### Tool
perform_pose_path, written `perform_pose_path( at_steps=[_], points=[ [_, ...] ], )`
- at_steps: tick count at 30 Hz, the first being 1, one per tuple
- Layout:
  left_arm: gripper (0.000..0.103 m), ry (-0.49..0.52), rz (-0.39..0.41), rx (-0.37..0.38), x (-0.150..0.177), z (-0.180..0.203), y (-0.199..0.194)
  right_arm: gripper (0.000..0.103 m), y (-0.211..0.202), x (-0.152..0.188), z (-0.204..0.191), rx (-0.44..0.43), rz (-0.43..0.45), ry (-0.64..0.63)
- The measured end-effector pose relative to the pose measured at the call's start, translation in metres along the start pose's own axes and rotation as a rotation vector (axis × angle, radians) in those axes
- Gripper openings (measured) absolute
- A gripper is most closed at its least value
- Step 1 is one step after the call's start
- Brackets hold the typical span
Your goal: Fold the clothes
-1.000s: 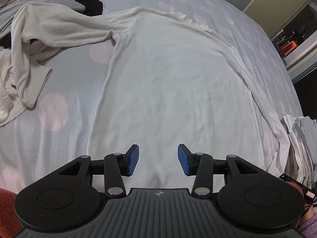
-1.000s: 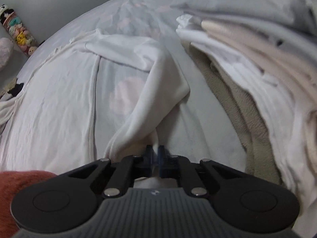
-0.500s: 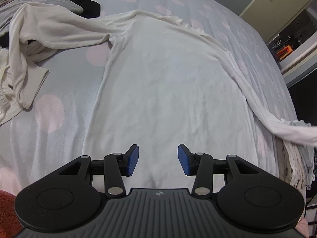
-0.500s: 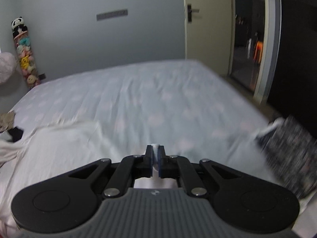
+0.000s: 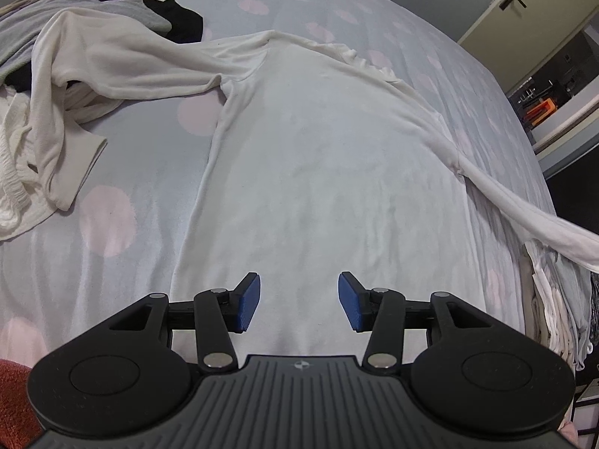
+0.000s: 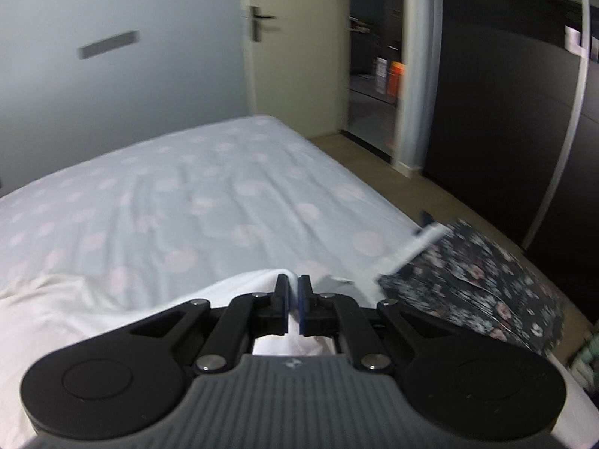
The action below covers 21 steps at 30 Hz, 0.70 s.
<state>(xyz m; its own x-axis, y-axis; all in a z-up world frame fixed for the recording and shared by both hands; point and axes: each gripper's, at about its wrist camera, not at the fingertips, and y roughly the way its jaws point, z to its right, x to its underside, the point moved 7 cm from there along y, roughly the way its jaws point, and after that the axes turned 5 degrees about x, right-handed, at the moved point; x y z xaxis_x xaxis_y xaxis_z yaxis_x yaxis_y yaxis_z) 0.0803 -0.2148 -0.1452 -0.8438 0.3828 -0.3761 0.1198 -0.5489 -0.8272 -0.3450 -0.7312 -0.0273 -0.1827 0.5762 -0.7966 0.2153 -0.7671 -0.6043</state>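
A white long-sleeved shirt (image 5: 318,157) lies spread flat on the bed. Its left sleeve (image 5: 123,63) bends over a pile of clothes. Its right sleeve (image 5: 524,217) is pulled taut and lifted off the bed toward the right. My left gripper (image 5: 298,301) is open and empty, hovering over the shirt's hem. My right gripper (image 6: 294,301) is shut on the white sleeve cuff (image 6: 239,288), held above the bed.
The bed (image 5: 123,280) has a pale blue sheet with pink dots. A heap of unfolded clothes (image 5: 45,37) lies at the far left. Folded clothes (image 5: 554,318) are stacked at the right edge. A dark floral cloth (image 6: 483,280) lies right of the right gripper. A door (image 6: 295,56) stands beyond.
My right gripper has lifted and swung right with the sleeve, now facing the room's door. The right sleeve went from lying slack to stretched taut. My left gripper stayed open over the hem.
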Motion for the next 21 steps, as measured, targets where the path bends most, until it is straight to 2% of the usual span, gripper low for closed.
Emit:
perform_pose_path(
  at_steps=[5,9,12,14,15,18,21],
  points=[
    [0.044,-0.012,0.004,-0.029,-0.005,-0.006,0.0,0.005,0.039,0.007,0.019,0.042,-0.069,0.064],
    [0.044,0.021,0.002,-0.057,-0.022,-0.005,0.005,0.006,0.065,0.027,0.015,0.035,-0.166,0.024],
    [0.044,0.061,0.012,-0.084,-0.042,-0.005,0.006,0.012,0.075,0.039,0.01,0.011,-0.214,-0.009],
    [0.044,0.079,0.026,-0.094,-0.061,-0.008,0.005,0.034,0.073,0.037,0.006,0.027,-0.189,-0.049],
    [0.044,0.082,0.038,-0.097,-0.072,-0.011,0.004,0.037,0.07,0.034,0.003,0.037,-0.165,-0.074],
    [0.044,0.098,0.092,-0.127,-0.108,-0.022,0.001,0.037,0.059,0.018,-0.015,0.027,-0.076,-0.135],
    [0.044,0.11,0.143,-0.156,-0.145,-0.034,0.003,0.037,0.057,0.003,-0.048,-0.04,-0.014,-0.176]
  ],
)
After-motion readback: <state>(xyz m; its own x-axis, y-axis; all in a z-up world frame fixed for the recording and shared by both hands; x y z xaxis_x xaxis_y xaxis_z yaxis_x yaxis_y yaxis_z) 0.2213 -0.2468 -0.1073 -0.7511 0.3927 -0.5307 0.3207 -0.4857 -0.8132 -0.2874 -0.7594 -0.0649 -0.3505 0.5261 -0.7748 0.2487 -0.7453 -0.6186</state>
